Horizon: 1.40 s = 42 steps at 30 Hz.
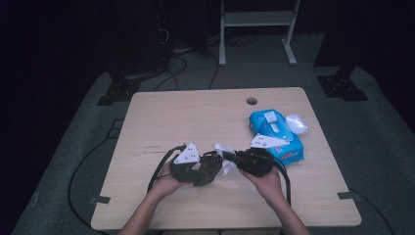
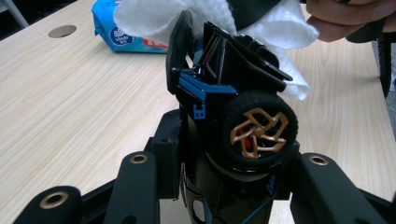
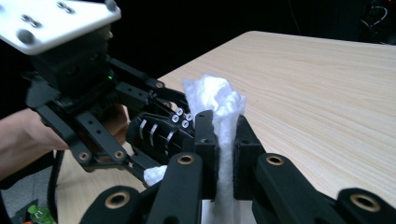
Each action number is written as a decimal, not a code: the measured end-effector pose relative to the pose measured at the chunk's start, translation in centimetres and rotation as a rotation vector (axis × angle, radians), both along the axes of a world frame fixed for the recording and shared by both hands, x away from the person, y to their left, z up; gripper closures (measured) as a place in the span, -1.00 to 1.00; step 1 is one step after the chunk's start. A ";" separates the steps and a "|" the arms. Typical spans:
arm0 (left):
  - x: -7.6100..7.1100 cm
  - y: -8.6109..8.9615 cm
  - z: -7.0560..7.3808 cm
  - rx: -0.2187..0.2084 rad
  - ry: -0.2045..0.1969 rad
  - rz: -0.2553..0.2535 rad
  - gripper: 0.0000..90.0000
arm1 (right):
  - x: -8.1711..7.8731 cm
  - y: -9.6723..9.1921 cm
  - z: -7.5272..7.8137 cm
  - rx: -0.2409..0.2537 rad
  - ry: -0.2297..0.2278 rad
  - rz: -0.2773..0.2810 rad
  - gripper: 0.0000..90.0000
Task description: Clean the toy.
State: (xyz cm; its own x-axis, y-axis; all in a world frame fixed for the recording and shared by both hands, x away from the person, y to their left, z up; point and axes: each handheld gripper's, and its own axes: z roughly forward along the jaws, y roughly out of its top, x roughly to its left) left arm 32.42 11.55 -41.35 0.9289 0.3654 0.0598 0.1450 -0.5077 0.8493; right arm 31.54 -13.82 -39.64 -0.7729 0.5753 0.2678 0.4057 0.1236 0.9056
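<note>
High view: left gripper [image 1: 208, 169] and right gripper [image 1: 234, 159] meet above the table [image 1: 161, 122], near the wipes pack [image 1: 276, 134]. Left gripper view: jaws clamped on the toy car [image 2: 233, 102]. Right gripper view: jaws pinched together on the white wipe [image 3: 224, 121], which touches the car.

Black toy car [image 2: 233, 107] with blue trim and a bronze-spoked wheel, tipped up on end above the table's near middle. White wipe [image 3: 223, 121], crumpled and bunched, standing upright and pressed against the car's upper bodywork, spilling out behind it.
</note>
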 end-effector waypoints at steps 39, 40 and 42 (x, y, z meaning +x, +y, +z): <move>0.4 -0.2 -0.4 -0.002 0.020 0.013 0.27 | -0.3 0.4 -0.1 -0.063 -0.027 -0.019 0.85; 0.4 -0.2 -0.4 -0.001 0.021 0.012 0.27 | -0.3 0.4 -0.2 -0.060 -0.022 -0.020 0.85; 0.5 -0.2 -0.4 0.005 0.024 0.012 0.27 | -0.3 0.4 -0.2 -0.069 -0.028 -0.022 0.85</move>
